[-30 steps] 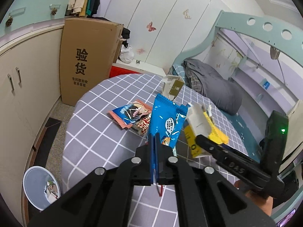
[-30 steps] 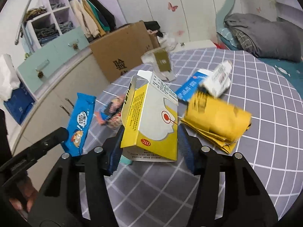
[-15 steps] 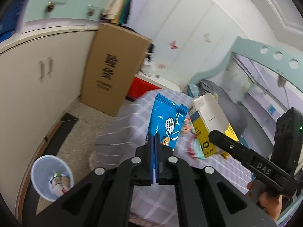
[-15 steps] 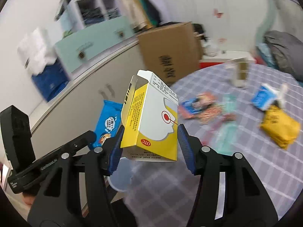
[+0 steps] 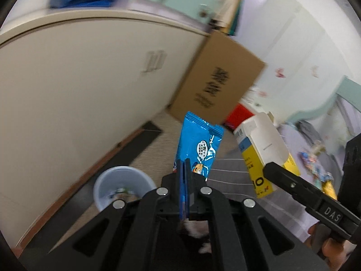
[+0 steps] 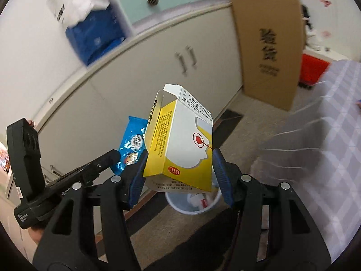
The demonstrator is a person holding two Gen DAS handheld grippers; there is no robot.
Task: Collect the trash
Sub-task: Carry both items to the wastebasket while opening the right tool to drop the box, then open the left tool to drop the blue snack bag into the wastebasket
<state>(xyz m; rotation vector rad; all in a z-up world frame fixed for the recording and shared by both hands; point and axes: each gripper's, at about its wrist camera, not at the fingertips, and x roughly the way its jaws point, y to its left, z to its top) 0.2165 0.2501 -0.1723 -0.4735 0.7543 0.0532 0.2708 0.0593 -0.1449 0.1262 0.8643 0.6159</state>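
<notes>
Grey checked tablecloth [image 6: 334, 135], under both wrists a second ago, now sits off to my right; both views have swung to the floor and the pale trash bin [image 5: 123, 186], so I judge the drop comes next. Cardboard carton [image 6: 268, 45] by the cabinet reads "验货". Right gripper [image 6: 179, 176] clamps the yellow-white medicine box [image 6: 180, 149], marked "OTC", directly above the bin. Left gripper [image 5: 185, 180] pinches the blue snack wrapper [image 5: 198, 144], just beside the bin. Right gripper's body reads "DAS".

A tall cardboard box [image 6: 268, 47] with black characters leans against the curved cream cabinet [image 6: 140, 76] at the far side — a red bin [image 6: 312, 70] just right of it.
</notes>
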